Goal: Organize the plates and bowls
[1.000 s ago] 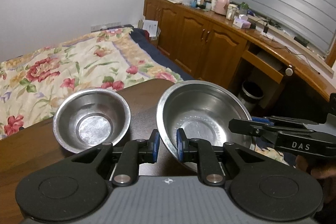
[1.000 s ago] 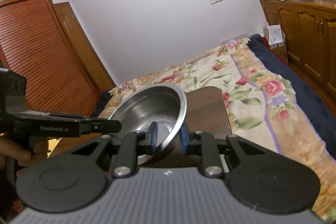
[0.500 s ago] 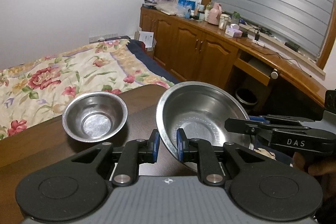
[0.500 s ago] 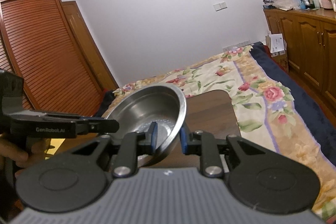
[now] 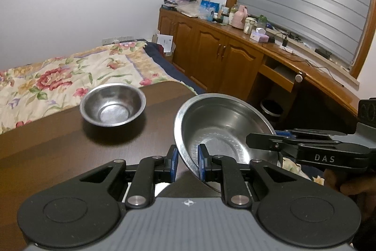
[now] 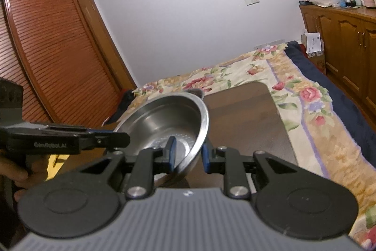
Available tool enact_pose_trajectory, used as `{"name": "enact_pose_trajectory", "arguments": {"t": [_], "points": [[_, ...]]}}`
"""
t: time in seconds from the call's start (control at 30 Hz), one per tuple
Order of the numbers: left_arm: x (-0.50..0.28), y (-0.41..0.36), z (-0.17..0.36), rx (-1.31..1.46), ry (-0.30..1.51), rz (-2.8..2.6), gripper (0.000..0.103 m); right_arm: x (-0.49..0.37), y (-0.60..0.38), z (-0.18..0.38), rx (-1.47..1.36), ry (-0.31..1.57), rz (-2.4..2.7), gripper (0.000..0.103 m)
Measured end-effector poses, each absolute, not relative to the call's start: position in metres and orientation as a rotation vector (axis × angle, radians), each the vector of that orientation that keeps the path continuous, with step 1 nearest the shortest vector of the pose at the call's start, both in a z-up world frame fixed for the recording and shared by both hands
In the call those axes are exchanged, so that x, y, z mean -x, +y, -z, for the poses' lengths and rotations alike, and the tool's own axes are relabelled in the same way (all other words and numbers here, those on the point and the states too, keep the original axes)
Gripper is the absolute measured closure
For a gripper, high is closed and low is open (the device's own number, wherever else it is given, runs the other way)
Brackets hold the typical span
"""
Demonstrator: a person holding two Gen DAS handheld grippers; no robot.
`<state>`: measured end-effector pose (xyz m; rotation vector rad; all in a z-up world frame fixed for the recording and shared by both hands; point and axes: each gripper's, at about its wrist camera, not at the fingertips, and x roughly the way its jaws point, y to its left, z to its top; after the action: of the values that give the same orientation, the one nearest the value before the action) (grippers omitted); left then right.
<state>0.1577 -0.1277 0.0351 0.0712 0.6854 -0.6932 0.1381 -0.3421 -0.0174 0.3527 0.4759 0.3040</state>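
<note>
Left wrist view: the large steel bowl (image 5: 218,131) now sits higher and farther from the small steel bowl (image 5: 112,104) on the brown table (image 5: 58,140) than a second ago. The left gripper (image 5: 186,162) and right gripper (image 6: 186,153) each clamp its rim, on opposite sides.

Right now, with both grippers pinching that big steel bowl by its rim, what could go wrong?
1. The large bowl is held only at its thin rim by the left gripper and the right gripper; smooth steel could slip, or twist if the two move unevenly.
2. It hangs tilted near the table edge, so a drop might land on the floor.
3. Swinging it toward the small bowl could knock that one toward the bed side.
</note>
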Motion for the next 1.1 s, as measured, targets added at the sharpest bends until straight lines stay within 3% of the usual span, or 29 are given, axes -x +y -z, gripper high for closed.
{"name": "enact_pose_trajectory", "arguments": {"t": [0.57, 1.1], "points": [[-0.112, -0.093, -0.007, -0.047, 0.709, 0.649, 0.084, -0.115, -0.311, 0.045, -0.342, 0.553, -0.345, 0.078], [-0.106, -0.099, 0.012, -0.150, 0.700, 0.610, 0.082, -0.108, -0.288, 0.040, -0.137, 0.541, -0.304, 0.078]]}}
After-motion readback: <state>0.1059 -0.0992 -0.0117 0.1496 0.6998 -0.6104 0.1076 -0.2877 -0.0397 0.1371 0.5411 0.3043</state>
